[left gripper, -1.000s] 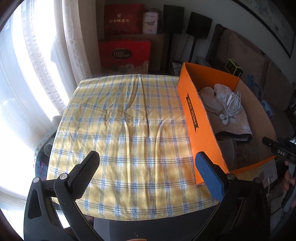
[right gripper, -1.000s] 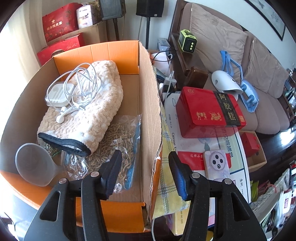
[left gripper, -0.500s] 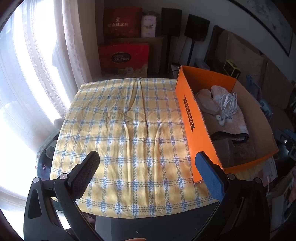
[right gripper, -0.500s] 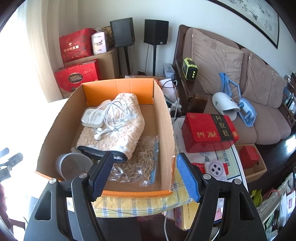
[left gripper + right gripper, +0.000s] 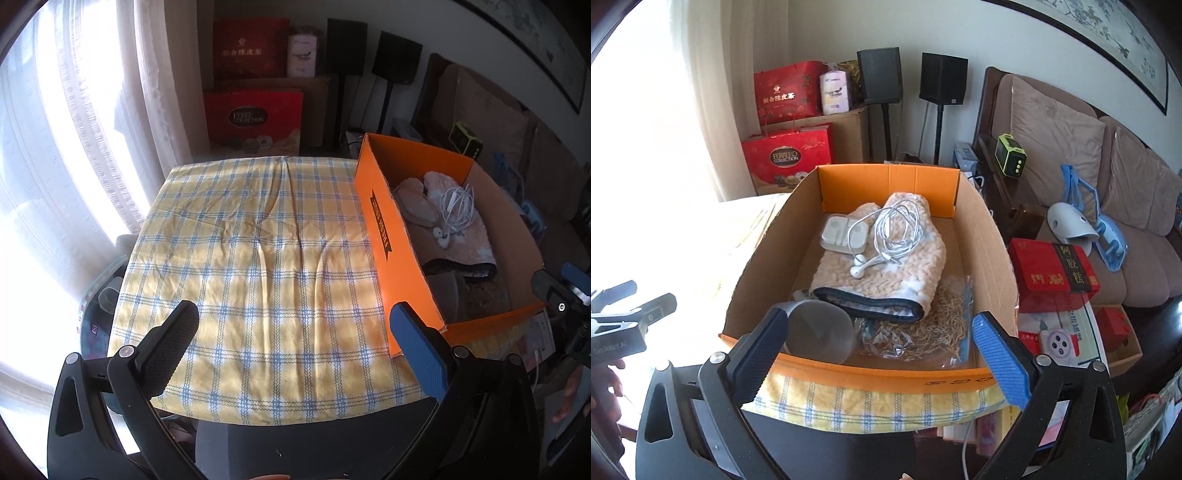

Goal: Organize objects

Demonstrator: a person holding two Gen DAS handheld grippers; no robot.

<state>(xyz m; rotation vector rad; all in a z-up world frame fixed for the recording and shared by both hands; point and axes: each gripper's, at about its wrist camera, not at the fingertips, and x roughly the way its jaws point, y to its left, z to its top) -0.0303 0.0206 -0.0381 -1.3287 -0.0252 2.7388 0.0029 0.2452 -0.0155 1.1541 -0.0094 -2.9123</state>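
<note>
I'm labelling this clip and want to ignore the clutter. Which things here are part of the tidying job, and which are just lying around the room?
Part of the job:
- orange cardboard box
- fluffy towel
- white earphones
- earphone case
- translucent cup
- bag of dried strands
- checked tablecloth

Just lying about:
- red tin
- Ferrero box
- speakers
- sofa

The left gripper (image 5: pixel 295 345) angles downward, its fingers (image 5: pixel 419 356) spread wide with nothing between them. The right gripper (image 5: pixel 881 354) also tilts downward, its jaws opening and empty, one finger black, the other blue-padded (image 5: pixel 1001 360)
</note>
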